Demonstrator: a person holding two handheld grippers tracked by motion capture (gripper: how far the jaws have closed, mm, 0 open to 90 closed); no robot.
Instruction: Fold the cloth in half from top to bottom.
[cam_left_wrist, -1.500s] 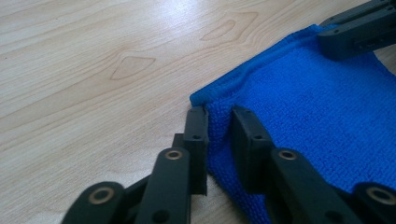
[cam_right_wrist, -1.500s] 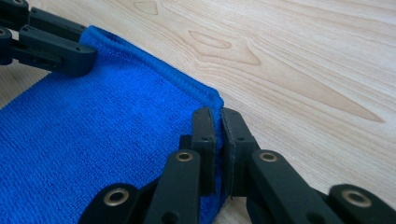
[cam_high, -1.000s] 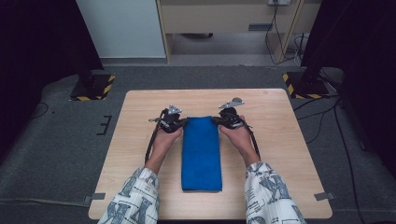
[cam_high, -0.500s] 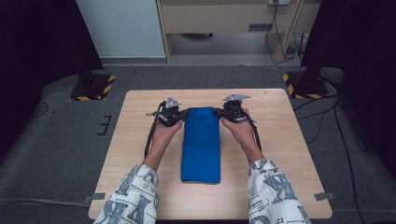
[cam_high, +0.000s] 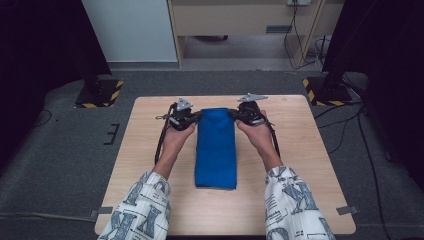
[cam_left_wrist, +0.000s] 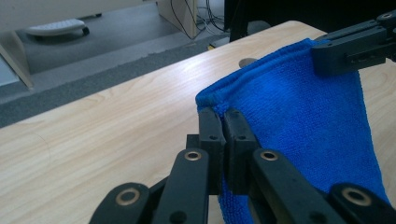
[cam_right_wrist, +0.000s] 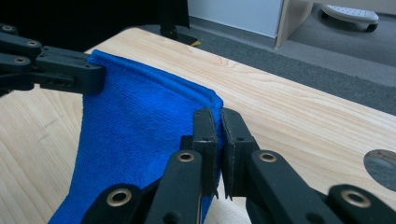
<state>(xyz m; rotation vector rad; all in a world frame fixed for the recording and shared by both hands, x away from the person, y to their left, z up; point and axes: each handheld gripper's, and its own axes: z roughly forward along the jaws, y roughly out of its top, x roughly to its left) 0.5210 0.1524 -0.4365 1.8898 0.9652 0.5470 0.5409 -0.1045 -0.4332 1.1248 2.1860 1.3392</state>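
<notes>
With both far corners pinched, looks like a fold toward the near edge coming up. Left gripper clamped tight on the far-left corner of the towel, right gripper clamped the same way on the far-right corner. No gap at either pair of jaws, just blue terry squeezed between them.

Grippers level with each other, facing inward across the far hem, about equally close to it, so no favourite hand here. Far hem pulled fairly taut between them and raised a bit off the table, going by the gripper views; rest of the cloth trailing down and lying flat.

Long axis running far to near, dead centre on the tabletop, near end well short of the near edge. Already folded into a narrow strip, by the look of it.

Forearms coming in from the near side, one either side of the strip, wrists roughly straight, patterned sleeves down by the near edge.

Probably matters most to keep both corners even while bringing them toward the near end.
</notes>
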